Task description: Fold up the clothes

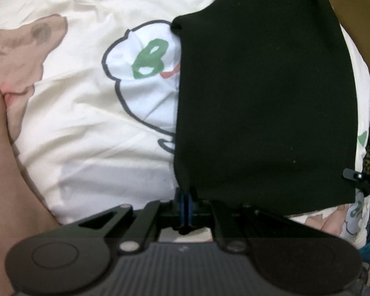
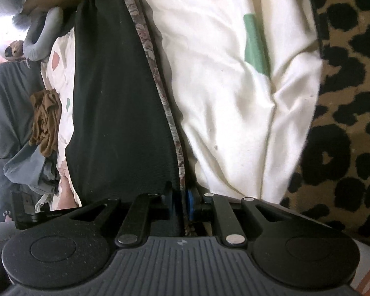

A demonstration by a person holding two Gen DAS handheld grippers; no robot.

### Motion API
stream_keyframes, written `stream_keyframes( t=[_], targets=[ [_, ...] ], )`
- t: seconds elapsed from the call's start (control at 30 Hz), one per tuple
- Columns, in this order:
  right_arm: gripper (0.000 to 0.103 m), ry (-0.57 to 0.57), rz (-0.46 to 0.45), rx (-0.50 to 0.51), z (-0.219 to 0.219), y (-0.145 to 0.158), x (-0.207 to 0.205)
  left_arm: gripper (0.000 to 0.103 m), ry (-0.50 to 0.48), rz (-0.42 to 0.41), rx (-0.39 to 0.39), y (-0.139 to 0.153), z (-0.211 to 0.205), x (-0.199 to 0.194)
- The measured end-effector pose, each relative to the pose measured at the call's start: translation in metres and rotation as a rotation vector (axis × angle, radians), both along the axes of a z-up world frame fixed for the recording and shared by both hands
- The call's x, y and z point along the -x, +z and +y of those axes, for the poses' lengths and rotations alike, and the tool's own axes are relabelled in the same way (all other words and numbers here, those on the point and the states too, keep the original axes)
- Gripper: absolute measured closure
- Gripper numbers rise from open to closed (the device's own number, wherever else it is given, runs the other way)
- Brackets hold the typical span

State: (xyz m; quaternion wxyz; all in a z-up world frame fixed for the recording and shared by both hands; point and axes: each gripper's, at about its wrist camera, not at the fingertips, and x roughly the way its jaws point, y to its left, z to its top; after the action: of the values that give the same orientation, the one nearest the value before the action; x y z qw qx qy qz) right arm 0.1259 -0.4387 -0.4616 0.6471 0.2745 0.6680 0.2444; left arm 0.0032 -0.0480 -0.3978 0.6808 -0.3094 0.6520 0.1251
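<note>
A: Where is the garment [image 1: 264, 93] right now?

B: It lies flat on the quilt [image 1: 81, 128] of the bed, a dark panel stretching straight away from both tools. Its near edge sits right at the fingertips, so the cloth runs forward from each tool, not sideways.

A: And the long axis?

B: Away from the person, judging by the left wrist view; the near edge runs across, from one tool to the other. The patterned band [image 2: 155, 81] follows the garment's right side.

A: What is the left tool [image 1: 185, 197] doing?

B: Pressed together on the near left corner of the garment; the blue pads are closed with cloth between them.

A: The right tool [image 2: 181, 202]?

B: Its blue pads stand a little apart, with the band and the black edge between them. They look loosened rather than clamped, though cloth hides part of the gap. That tool also shows at the garment's near right corner in the left view.

A: So which hand is nearer the cloth?

B: Neither; both sit at the same near edge, one at each corner. I judge the next move depends on that edge: to fold again, it must travel forward along the long axis, toward the far end.
</note>
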Motion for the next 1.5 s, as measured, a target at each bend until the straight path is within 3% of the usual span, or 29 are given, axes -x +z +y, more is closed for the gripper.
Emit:
stream_keyframes(
  t=[0.13,0.2,0.3,0.77,1.2,1.33,1.37,1.5],
  targets=[
    [0.089,0.053,-0.031,0.063,0.014,0.008,-0.002,0.100,-0.017,0.010,-0.011,0.002,-0.002,-0.002],
    [0.100,0.057,-0.036,0.077,0.017,0.013,-0.001,0.100,-0.022,0.018,-0.014,0.004,-0.002,-0.002],
    [0.101,0.061,-0.048,0.102,0.019,0.023,0.002,0.100,-0.029,0.031,-0.015,0.013,0.000,-0.001],
    [0.101,0.060,-0.062,0.033,0.026,0.054,0.035,0.100,-0.086,0.066,-0.062,0.048,0.025,0.003],
    [0.100,0.036,-0.031,-0.007,0.034,0.011,0.045,0.100,-0.094,0.093,-0.085,0.033,0.039,0.009],
    [0.096,0.011,-0.020,-0.049,0.032,-0.003,0.044,0.100,-0.101,0.116,-0.100,0.027,0.042,0.009],
    [0.090,0.005,-0.015,-0.061,0.032,-0.005,0.043,0.100,-0.103,0.122,-0.104,0.025,0.043,0.009],
    [0.089,-0.010,0.029,-0.100,0.033,-0.014,0.038,0.100,-0.103,0.133,-0.109,0.019,0.045,0.011]
  ],
)
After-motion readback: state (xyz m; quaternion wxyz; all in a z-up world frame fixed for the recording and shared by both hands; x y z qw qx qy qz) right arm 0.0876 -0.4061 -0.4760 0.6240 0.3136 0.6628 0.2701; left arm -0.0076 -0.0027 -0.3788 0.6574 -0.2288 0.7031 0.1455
